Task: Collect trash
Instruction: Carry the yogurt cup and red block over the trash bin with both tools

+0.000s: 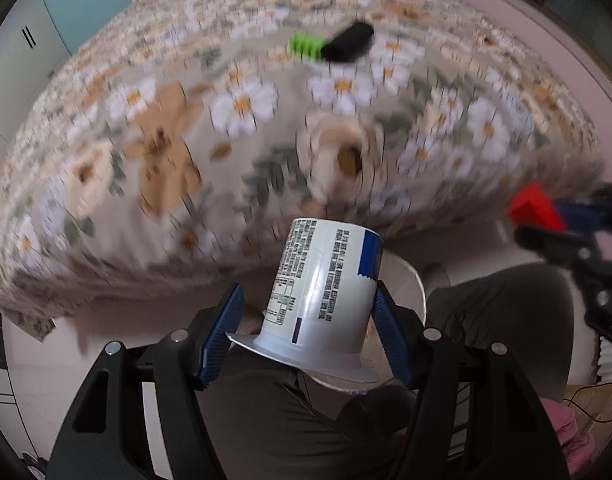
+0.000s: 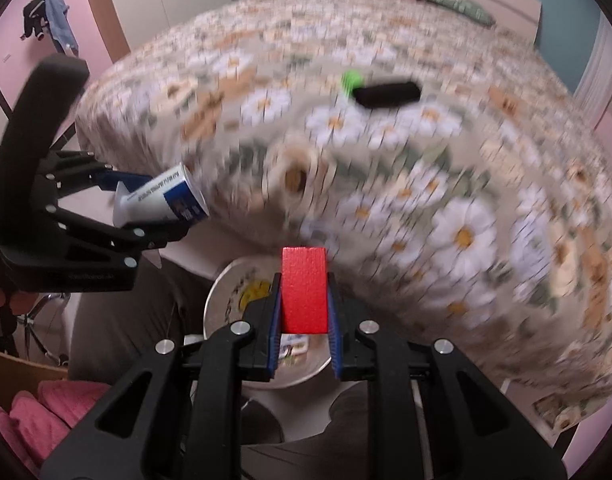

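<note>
The left gripper (image 1: 308, 322) gripped a white cup (image 1: 326, 284) by its sides, upside down, its flared rim toward the camera; the hold looked skewed, so a quick swing could have twisted it free. The right gripper (image 2: 304, 322) was clamped on a red block (image 2: 304, 290), hanging over a round bin (image 2: 225, 300) that sat between the person's knees just off the bed edge (image 1: 185, 276); a release off centre might have missed it. The bin mouth was narrow with both tools crowding it. A roll (image 2: 295, 176) and a green-and-black item (image 2: 382, 90) lay on the bed.
</note>
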The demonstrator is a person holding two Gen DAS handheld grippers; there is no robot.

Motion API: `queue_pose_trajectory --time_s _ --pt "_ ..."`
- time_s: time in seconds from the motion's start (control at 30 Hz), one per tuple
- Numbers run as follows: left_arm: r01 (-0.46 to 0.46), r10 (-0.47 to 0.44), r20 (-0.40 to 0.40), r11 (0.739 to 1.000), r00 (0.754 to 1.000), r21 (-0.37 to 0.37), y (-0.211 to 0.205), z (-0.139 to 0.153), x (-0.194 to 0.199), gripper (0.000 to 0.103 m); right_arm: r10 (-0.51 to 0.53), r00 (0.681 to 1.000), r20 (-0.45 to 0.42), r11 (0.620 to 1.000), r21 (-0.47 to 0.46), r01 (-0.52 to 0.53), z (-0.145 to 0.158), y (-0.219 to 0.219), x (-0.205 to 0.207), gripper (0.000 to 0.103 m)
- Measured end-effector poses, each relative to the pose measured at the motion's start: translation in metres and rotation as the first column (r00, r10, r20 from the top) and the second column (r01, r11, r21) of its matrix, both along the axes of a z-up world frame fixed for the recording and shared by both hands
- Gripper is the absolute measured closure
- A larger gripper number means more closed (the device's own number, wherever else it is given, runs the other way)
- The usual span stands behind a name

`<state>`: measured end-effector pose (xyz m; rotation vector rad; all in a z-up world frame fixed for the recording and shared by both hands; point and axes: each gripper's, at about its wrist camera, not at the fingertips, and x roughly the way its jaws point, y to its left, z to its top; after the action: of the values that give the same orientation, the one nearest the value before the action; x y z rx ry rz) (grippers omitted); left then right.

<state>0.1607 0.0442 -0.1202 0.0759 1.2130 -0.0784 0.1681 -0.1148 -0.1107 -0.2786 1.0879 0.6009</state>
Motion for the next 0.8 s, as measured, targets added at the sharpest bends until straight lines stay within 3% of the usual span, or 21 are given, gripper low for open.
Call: queue_pose_trajectory --time_s 0.43,0.63,0.8 --pt "-0.043 0.036 -0.173 0.998 0.984 -0.037 -0.002 -0.106 -0.001 0.037 -0.024 0.980 -0.199 0.998 -0.057 0.012 -0.114 0.016 0.001 0.082" --pt "-0.087 0.067 -0.240 0.994 0.968 -0.073 0.001 -0.144 0.004 0.036 -0.053 0.964 -0.260 0.995 -0.098 0.028 -0.164 0.019 0.005 0.082" --pt "-0.103 0.086 -0.262 0.993 0.961 -0.051 0.000 -0.171 0.007 0.036 -0.073 0.945 -0.320 0.992 -0.124 0.034 -0.203 0.023 0.007 0.082"
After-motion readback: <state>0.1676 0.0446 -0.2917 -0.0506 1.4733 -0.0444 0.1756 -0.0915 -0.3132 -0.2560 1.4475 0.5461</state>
